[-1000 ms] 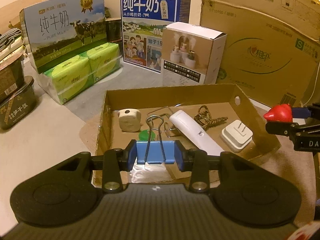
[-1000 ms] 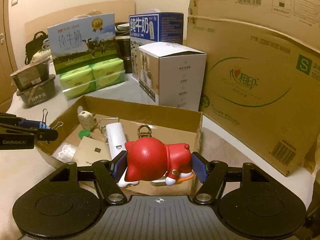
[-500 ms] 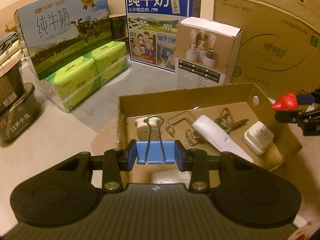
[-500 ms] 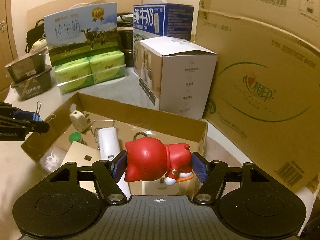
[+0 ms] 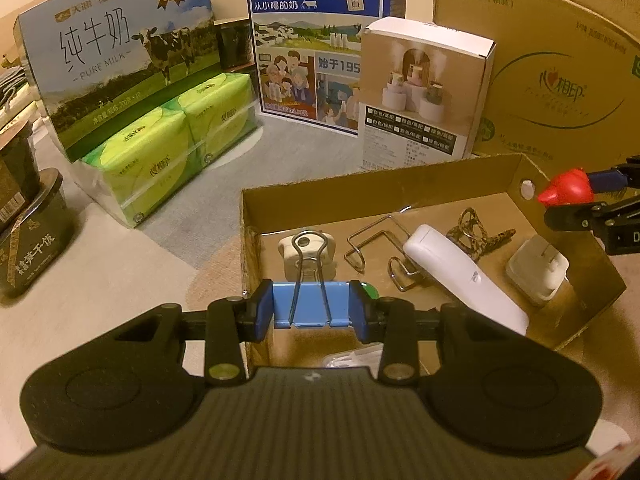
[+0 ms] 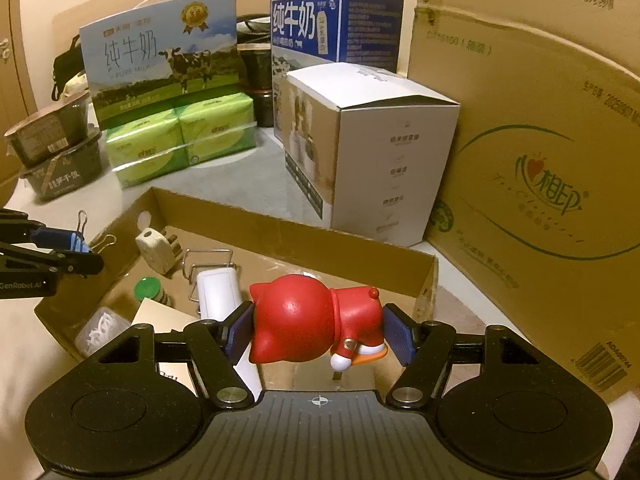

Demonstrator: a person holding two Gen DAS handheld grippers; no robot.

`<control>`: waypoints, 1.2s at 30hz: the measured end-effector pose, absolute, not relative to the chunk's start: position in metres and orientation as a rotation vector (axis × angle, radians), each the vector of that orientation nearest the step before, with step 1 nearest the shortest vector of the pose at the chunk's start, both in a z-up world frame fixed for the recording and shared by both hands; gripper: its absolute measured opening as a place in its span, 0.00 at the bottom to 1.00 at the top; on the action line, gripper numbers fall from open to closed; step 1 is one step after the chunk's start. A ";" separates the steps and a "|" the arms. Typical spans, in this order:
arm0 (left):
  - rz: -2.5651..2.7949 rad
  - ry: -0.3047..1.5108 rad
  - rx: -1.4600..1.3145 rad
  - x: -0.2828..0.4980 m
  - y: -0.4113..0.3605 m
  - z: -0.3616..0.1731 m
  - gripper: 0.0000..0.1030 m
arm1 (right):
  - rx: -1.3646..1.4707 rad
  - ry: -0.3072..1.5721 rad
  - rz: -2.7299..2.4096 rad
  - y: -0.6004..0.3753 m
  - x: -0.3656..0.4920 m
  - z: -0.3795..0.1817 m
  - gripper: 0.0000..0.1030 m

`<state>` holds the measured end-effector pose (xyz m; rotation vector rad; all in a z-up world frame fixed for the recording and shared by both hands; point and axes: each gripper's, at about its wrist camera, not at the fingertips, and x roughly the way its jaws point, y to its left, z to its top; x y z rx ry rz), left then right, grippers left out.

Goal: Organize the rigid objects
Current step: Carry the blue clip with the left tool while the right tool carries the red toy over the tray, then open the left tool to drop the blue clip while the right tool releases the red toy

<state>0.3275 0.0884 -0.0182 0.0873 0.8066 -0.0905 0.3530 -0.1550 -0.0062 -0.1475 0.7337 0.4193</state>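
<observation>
We see the left hand-held gripper (image 5: 311, 311) clamped on a blue binder clip (image 5: 308, 309), its wire handles standing up, over the cardboard tray's (image 5: 360, 184) near-left corner. Compared with a second ago, the tray has slid toward 3 o'clock in the left wrist view and the milk boxes (image 5: 316, 36) at 12 o'clock look larger, so this gripper has shifted left and forward. The right hand-held gripper (image 6: 318, 334) grips a red toy figure (image 6: 308, 328) lying sideways above the tray's near-right part; in its view the tray now sits lower and the white box (image 6: 372, 152) closer. Inside the tray lie a white remote (image 5: 456, 276), a white plug (image 5: 538, 272), wire hooks (image 5: 376, 244) and a green-capped bottle (image 6: 149, 290).
</observation>
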 end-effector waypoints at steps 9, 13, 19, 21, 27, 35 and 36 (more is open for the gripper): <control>-0.097 0.814 0.087 0.333 0.088 -0.023 0.35 | -0.148 0.752 0.411 -0.154 0.359 -0.012 0.66; -0.100 0.816 0.091 0.335 0.088 -0.024 0.35 | -0.147 0.754 0.410 -0.154 0.362 -0.013 0.66; -0.099 0.820 0.095 0.337 0.086 -0.026 0.35 | -0.147 0.754 0.410 -0.154 0.363 -0.013 0.66; -0.095 0.818 0.095 0.338 0.087 -0.026 0.35 | -0.144 0.753 0.409 -0.155 0.363 -0.013 0.66; -0.071 0.782 0.073 0.337 0.091 -0.020 0.57 | -0.137 0.759 0.407 -0.155 0.366 -0.014 0.66; -0.066 0.775 0.080 0.332 0.092 -0.017 0.57 | -0.121 0.768 0.402 -0.158 0.367 -0.013 0.66; -0.066 0.774 0.080 0.331 0.092 -0.017 0.57 | -0.119 0.769 0.403 -0.158 0.367 -0.013 0.66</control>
